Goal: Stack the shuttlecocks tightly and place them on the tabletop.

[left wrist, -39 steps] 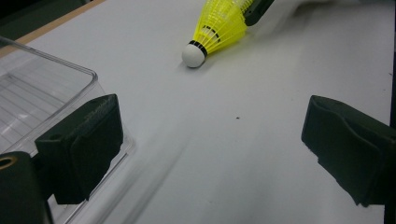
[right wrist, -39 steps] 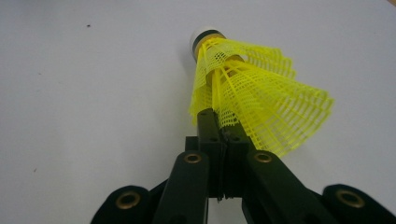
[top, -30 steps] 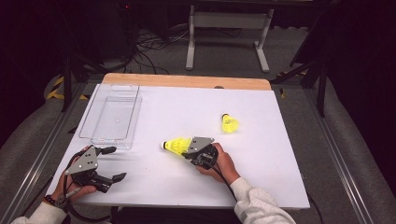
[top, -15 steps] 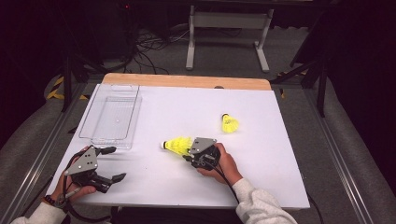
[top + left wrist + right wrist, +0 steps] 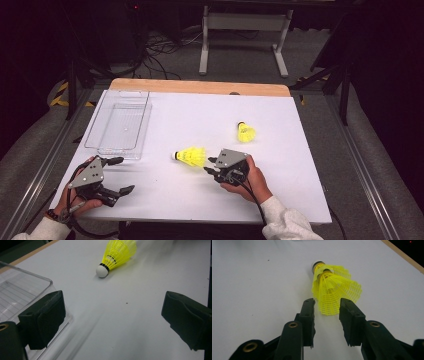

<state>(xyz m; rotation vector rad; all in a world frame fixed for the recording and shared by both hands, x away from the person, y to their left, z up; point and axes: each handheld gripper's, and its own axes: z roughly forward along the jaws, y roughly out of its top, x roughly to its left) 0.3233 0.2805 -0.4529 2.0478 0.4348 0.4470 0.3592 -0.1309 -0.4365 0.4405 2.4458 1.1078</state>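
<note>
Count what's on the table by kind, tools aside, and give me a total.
Yellow shuttlecocks: 2, one by the right tool, one farther back
Clear tray: 1
Total: 3

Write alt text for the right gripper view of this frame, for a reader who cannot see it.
The right tool points at a yellow shuttlecock lying on its side on the white table, its two black jaws partly open on either side of the skirt's wide end without clearly touching it. The white cork tip points away from the camera.
</note>
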